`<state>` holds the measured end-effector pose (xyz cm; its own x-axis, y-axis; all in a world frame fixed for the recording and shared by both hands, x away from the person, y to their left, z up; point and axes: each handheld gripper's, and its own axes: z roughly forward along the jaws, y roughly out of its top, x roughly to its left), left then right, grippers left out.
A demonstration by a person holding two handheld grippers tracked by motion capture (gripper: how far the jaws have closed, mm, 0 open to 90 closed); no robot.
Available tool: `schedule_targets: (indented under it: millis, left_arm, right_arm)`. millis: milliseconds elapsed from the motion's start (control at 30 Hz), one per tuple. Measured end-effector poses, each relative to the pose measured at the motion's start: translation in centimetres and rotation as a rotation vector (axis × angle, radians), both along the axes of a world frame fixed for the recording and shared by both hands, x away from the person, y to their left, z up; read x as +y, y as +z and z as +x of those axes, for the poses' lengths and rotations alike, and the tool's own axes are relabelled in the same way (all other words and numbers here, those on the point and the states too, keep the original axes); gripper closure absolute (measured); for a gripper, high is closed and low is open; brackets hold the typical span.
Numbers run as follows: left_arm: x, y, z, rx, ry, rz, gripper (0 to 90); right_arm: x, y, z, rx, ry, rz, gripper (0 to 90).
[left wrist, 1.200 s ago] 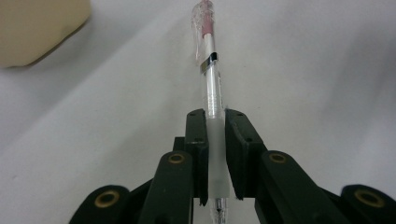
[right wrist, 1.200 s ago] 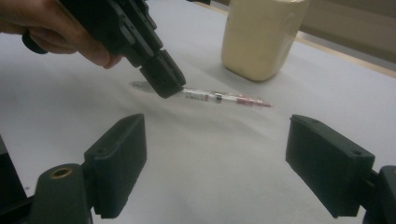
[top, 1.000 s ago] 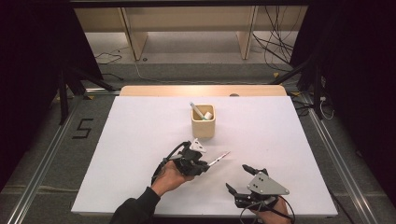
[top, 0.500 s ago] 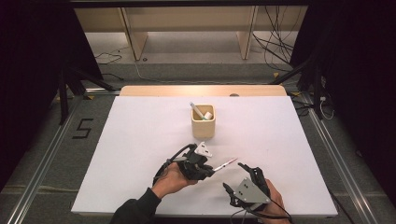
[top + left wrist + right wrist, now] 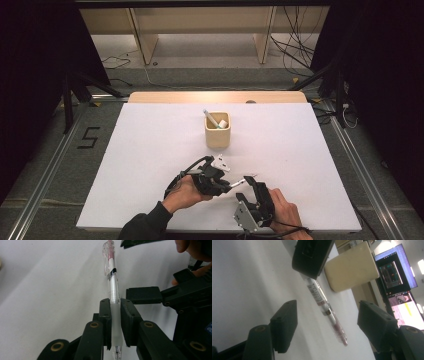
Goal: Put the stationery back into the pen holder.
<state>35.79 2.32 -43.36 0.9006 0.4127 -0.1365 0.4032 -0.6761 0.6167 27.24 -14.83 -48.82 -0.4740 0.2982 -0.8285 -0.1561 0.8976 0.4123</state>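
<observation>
A clear pen with a pink end [image 5: 112, 287] sticks out from my left gripper [image 5: 115, 305], which is shut on its frosted grip. In the high view the left gripper [image 5: 226, 184] is at the front middle of the white table [image 5: 150, 150], and the pen [image 5: 238, 181] points right. My right gripper [image 5: 245, 188] is open just to the right, its jaws on either side of the pen's free end. In the right gripper view the pen [image 5: 325, 308] lies between the spread jaws of the right gripper [image 5: 329, 323] without touching them.
A cream cup [image 5: 218, 133] stands at the table's middle with a white pen [image 5: 210, 119] leaning in it. The cup [image 5: 350, 267] lies just beyond the left gripper [image 5: 312, 255]. Monitors [image 5: 398, 272] glow in the background.
My right gripper has moved left and forward from the front right until its open jaws flank the pen's end. My left gripper has shifted slightly right, still holding the pen.
</observation>
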Motion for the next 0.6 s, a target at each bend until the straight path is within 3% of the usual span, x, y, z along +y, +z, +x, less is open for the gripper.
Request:
schedule_targets:
  millis: [300,600]
  left_arm:
    - [-0.09,0.08,-0.10,0.004,-0.017,0.008,79.4]
    - [-0.14,-0.04,-0.09,0.018,-0.028,0.019,79.4]
  right_arm:
    - [0.62,-0.60,0.06,-0.054,0.008,-0.088,44.8]
    - [0.98,-1.03,0.08,-0.068,0.037,-0.156,55.7]
